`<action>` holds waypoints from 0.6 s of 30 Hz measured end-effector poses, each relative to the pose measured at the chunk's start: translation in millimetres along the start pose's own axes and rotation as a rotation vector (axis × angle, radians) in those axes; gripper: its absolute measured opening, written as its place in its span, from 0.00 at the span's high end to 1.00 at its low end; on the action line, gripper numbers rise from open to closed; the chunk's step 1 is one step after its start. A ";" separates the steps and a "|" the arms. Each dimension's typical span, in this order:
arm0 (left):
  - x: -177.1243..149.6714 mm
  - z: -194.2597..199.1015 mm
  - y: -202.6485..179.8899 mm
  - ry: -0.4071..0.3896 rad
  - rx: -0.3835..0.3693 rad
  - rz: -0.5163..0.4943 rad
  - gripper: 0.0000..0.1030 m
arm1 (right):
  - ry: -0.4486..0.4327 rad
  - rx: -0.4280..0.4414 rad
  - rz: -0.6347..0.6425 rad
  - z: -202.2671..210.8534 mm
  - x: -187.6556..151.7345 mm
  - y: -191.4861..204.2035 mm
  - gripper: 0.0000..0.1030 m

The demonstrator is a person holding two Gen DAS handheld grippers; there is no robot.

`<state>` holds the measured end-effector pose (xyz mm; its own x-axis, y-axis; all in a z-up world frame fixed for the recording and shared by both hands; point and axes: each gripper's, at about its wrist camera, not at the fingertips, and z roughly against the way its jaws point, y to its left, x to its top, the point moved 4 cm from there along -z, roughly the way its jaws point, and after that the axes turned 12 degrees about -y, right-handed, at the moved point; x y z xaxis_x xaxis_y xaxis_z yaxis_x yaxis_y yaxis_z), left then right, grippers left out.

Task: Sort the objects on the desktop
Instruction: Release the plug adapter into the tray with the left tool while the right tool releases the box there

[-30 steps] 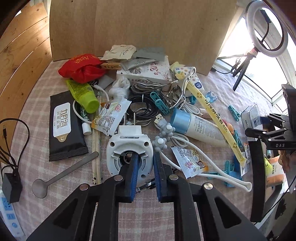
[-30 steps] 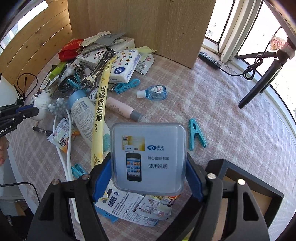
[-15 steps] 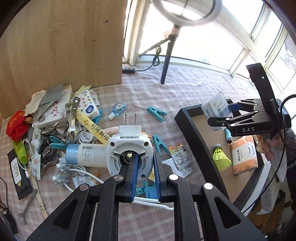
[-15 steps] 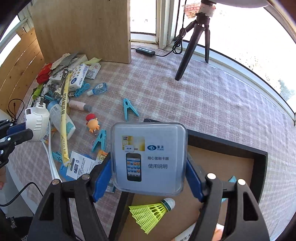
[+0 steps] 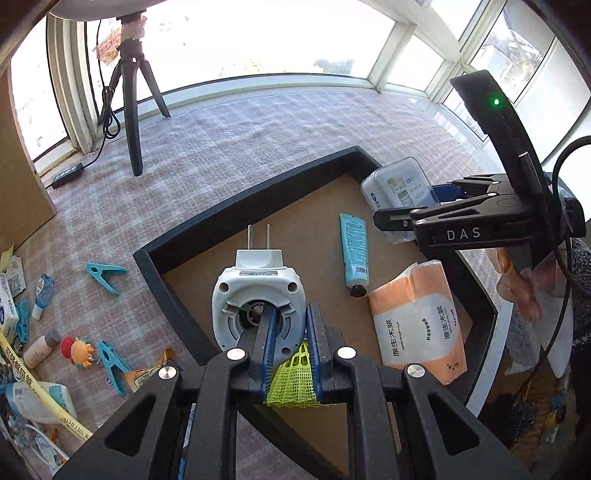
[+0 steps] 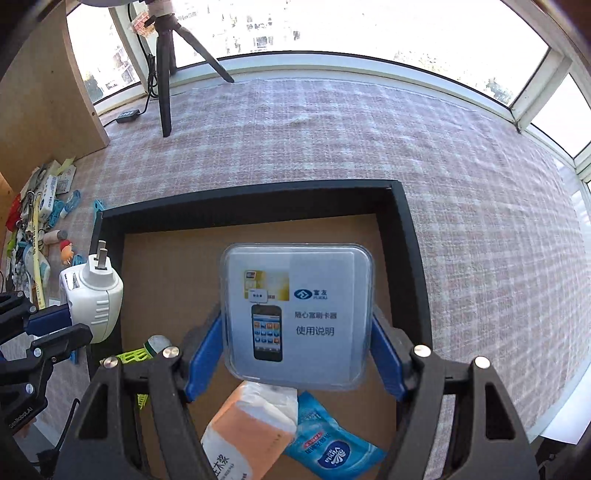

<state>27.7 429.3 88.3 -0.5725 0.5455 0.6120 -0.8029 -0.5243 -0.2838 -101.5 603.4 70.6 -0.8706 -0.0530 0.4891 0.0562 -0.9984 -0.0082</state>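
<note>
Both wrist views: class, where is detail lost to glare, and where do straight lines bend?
Left wrist view: windows blown out white, tray rim bowed. Right wrist view: windows overexposed, tray edge curved by fisheye, box label sharp.

Bright daylight, windows (image 5: 229, 40) blown out, fisheye-warped edges.

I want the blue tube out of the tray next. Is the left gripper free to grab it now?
Probably not. The left gripper is shut on the white plug-in device, so it must drop that first. The blue tube itself lies uncovered in the tray.
</note>
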 end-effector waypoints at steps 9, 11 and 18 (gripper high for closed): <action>-1.4 -13.6 -24.8 0.036 0.001 -0.059 0.57 | 0.039 -0.042 -0.012 -7.1 -12.6 -20.8 0.31; 2.0 -3.0 -26.4 0.005 0.002 -0.067 0.44 | 0.041 -0.059 0.000 -5.7 -14.3 -20.3 0.30; 4.3 19.3 -7.7 -0.029 0.027 -0.039 0.46 | -0.003 -0.063 0.003 8.3 -5.3 -16.1 0.30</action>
<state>34.7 423.1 107.3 -0.5358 0.5467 0.6434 -0.8192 -0.5210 -0.2396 -93.7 619.9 75.3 -0.8692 -0.0559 0.4914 0.0275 -0.9975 -0.0647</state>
